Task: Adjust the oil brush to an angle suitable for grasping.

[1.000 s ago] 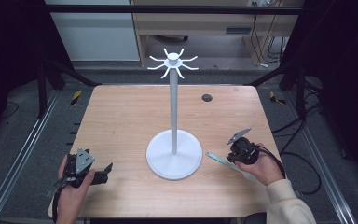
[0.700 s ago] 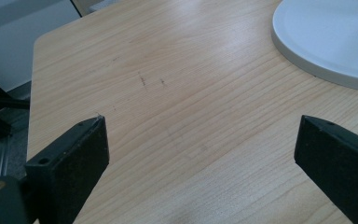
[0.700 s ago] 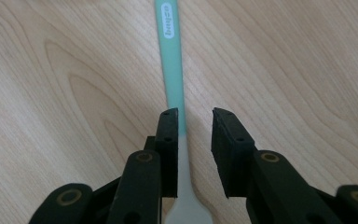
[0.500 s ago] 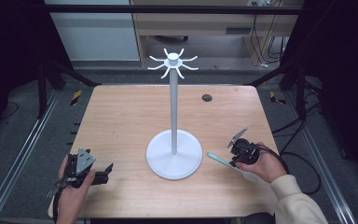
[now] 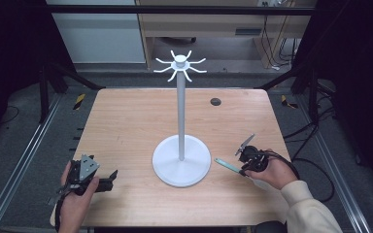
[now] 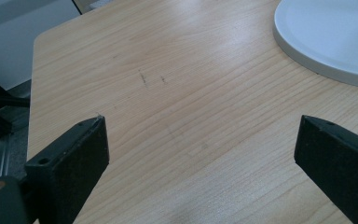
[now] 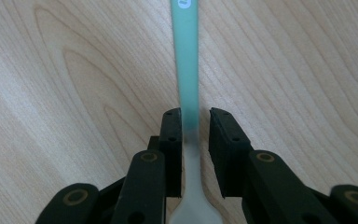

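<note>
Even, soft overhead light on the table [image 5: 126, 126]; dark surroundings; blurred close-up foregrounds.

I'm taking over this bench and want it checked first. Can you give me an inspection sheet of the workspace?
Surface: wooden table, bare and dry, with faint pencil-like marks.
Job's things: white hook stand upright at mid-table; flat green utensil beside its base, apart from it.
Clutter: one small dark round spot at the far side; what it is cannot be told.
Grippers: left gripper wide open, with nothing between the jaws. The right gripper straddles the utensil's handle, and a gap shows at one jaw.
Cables: black cable trails from the right gripper off the table edge.
Surroundings: black frame, grey floor, cabinet behind.
</note>
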The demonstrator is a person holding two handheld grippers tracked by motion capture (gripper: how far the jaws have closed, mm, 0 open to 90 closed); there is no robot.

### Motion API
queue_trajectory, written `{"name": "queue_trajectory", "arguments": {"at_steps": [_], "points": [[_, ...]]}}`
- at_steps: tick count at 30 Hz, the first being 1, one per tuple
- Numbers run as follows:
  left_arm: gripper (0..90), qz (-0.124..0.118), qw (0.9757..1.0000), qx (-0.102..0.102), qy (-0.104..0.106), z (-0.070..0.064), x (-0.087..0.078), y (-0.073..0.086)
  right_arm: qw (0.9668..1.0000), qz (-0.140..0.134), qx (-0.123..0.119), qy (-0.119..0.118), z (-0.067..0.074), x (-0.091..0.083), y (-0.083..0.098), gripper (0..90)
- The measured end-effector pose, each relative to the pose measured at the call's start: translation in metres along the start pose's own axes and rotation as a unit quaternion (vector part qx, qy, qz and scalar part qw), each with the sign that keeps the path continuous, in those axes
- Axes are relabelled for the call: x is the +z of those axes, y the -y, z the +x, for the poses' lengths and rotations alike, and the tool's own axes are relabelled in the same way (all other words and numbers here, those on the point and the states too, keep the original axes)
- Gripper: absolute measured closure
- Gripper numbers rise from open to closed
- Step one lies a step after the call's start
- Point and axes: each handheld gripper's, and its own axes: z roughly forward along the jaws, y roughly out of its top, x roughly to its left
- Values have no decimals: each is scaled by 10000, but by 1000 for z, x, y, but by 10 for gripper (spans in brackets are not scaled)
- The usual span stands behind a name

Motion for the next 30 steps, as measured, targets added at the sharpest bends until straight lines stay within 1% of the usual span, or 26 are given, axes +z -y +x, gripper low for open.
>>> {"name": "queue_trajectory", "arguments": {"at_steps": [1, 2, 3, 4, 5, 6, 7, 9, 20, 25, 26, 30], "points": [[26, 6, 10000, 3, 1, 0, 0, 0, 10000, 5, -37, -5, 0, 1, 0, 757], [26, 3, 10000, 1, -8, 0, 0, 0, 10000, 5, -22, -6, 0, 1, 0, 759], [26, 2, 10000, 0, -6, 0, 0, 0, 10000, 27, 51, -8, 1, 1, -1, 765], [26, 0, 10000, -1, -7, 0, 0, 0, 10000, 48, 43, -14, 1, 1, -2, 767], [26, -2, 10000, -1, -7, 0, 0, 0, 10000, 47, -61, -32, 0, 2, -2, 769], [26, -2, 10000, -2, -5, 0, 0, 0, 10000, 47, -61, -32, 0, 2, -2, 769], [26, 0, 10000, 0, -4, 0, 0, 0, 9999, 95, -7, -46, 2, 3, -3, 769], [26, 2, 10000, 1, -2, 0, 0, 0, 9999, 120, -49, -48, 1, 4, -3, 772], [27, 12, 10000, 21, 5, 0, 0, 0, 9998, 184, -32, -62, 0, 6, -3, 806], [27, 18, 10000, 29, 8, 0, 0, 0, 9997, 190, -115, -67, 0, 7, -4, 809], [27, 21, 10000, 31, 7, 0, 0, 0, 9997, 201, -78, -73, 0, 7, -4, 811], [27, 20, 10000, 29, 6, 0, 0, 0, 9997, 223, -111, -83, 0, 7, -4, 819]]}}
